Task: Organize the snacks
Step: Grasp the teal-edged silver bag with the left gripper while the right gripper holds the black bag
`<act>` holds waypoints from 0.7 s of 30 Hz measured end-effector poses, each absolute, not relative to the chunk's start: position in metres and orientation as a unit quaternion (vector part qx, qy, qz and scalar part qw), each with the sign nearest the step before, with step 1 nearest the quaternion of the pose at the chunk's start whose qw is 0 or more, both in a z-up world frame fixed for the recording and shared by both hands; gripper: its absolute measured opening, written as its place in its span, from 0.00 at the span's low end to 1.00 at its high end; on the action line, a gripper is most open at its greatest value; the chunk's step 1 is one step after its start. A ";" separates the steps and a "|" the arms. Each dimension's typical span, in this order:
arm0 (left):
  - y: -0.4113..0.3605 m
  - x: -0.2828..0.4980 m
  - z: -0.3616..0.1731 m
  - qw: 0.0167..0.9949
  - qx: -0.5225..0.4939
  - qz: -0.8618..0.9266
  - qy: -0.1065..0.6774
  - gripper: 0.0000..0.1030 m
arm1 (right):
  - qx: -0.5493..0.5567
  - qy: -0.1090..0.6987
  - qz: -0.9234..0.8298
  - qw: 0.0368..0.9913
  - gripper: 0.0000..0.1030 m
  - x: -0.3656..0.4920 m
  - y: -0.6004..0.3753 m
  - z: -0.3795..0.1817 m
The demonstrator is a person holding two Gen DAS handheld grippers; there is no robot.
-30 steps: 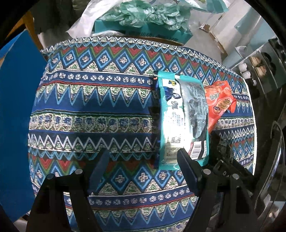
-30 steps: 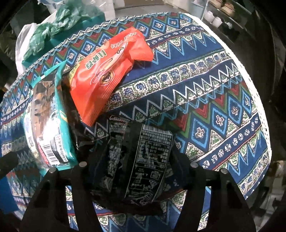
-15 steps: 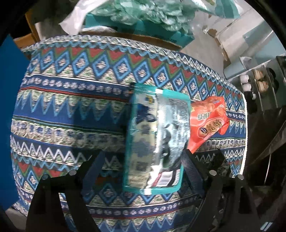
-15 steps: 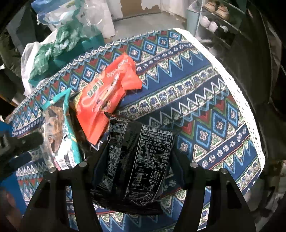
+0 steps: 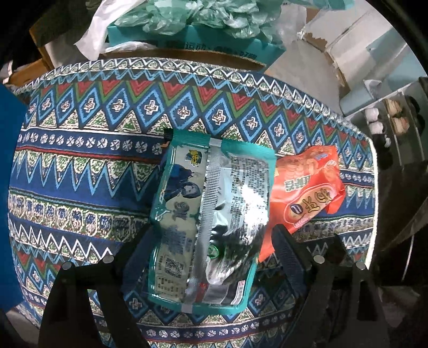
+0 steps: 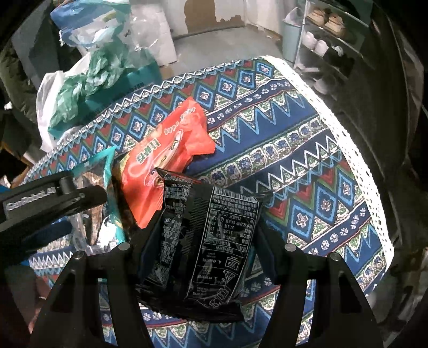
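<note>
- The left gripper (image 5: 211,241) points down at the patterned cloth (image 5: 80,166), its jaws spread wide on either side of the teal packet (image 5: 208,214); the pads stand beside the packet's edges and do not press on it.
- The teal packet lies flat on the cloth, back seam up, with its long side running away from the gripper.
- The orange packet (image 5: 307,192) lies on the cloth just right of the teal packet, touching its edge and partly tucked behind the gripper's right finger (image 5: 286,249).
- The right gripper (image 6: 203,241) is clamped on the black packet (image 6: 203,235), which hangs above the cloth with its printed back facing the camera.
- In the right wrist view the black packet's top corner overlaps the near end of the orange packet; whether the two touch cannot be told.
- Beyond the cloth's far edge sits a teal box (image 5: 187,42) topped with crumpled green plastic (image 5: 200,13).
</note>
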State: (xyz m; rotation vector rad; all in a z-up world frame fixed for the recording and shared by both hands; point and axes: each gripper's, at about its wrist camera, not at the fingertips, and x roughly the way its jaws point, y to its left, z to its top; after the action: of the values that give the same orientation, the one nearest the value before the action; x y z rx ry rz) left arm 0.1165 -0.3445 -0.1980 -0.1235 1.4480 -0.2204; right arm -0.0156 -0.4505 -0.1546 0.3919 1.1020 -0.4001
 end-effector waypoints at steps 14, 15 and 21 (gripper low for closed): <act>-0.374 0.130 -0.232 0.742 -0.005 -0.100 0.663 0.78 | 0.202 0.520 -0.186 0.809 0.62 -0.015 -0.461 -0.162; -0.366 0.132 -0.235 0.742 -0.004 -0.101 0.663 0.78 | 0.203 0.520 -0.186 0.809 0.62 -0.015 -0.461 -0.162; -0.346 0.135 -0.237 0.740 -0.016 -0.134 0.659 0.66 | 0.203 0.520 -0.180 0.810 0.62 -0.012 -0.458 -0.162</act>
State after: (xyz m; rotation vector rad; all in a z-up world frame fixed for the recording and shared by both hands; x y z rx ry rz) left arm 0.1348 -0.3463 -0.2366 -0.0341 1.4455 -0.2931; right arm -0.0121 -0.4576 -0.1620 0.4345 1.1102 -0.3842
